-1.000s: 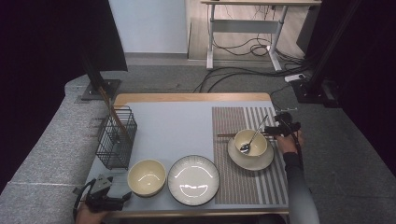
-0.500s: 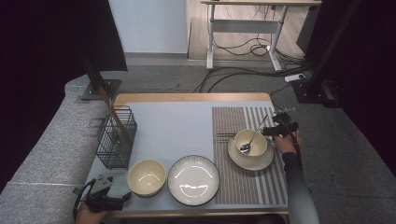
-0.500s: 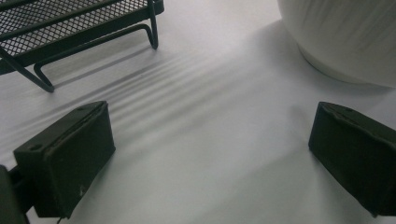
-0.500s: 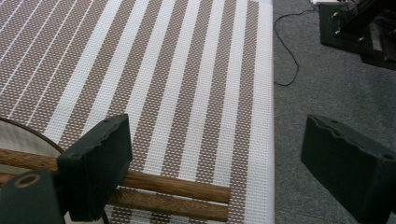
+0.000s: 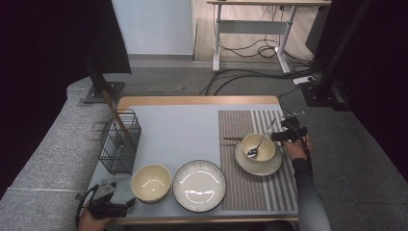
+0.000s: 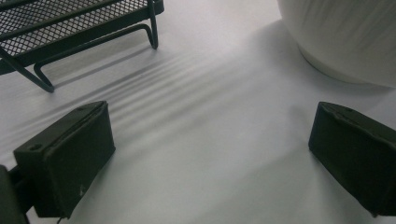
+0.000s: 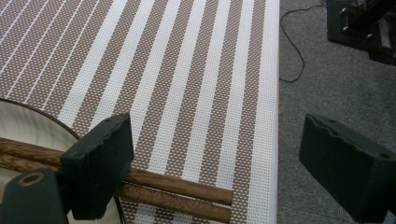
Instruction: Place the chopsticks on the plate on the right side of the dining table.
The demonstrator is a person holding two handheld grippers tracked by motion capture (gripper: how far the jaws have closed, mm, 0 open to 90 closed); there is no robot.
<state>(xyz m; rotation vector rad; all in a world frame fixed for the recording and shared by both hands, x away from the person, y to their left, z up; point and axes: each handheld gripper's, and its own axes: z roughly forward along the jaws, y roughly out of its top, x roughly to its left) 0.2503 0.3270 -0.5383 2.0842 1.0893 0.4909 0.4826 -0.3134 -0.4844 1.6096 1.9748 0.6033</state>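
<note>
Wooden chopsticks lie across the placemat near the counter's right edge, apparently just released; right claw wide open, empty.

No readable text, no labels, no brand marks, no numbers on anything in view

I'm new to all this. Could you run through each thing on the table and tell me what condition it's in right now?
right gripper: open, over the placemat edge, gripping nothing
left gripper: open, holding nothing
chopsticks: lying flat together, passing under the right gripper's jaw
small bowl: upright on a saucer, holds a spoon
spoon: leaning inside that bowl
cream bowl: upright, empty
plate: flat, empty
wire basket: upright, a stick leaning inside
</note>
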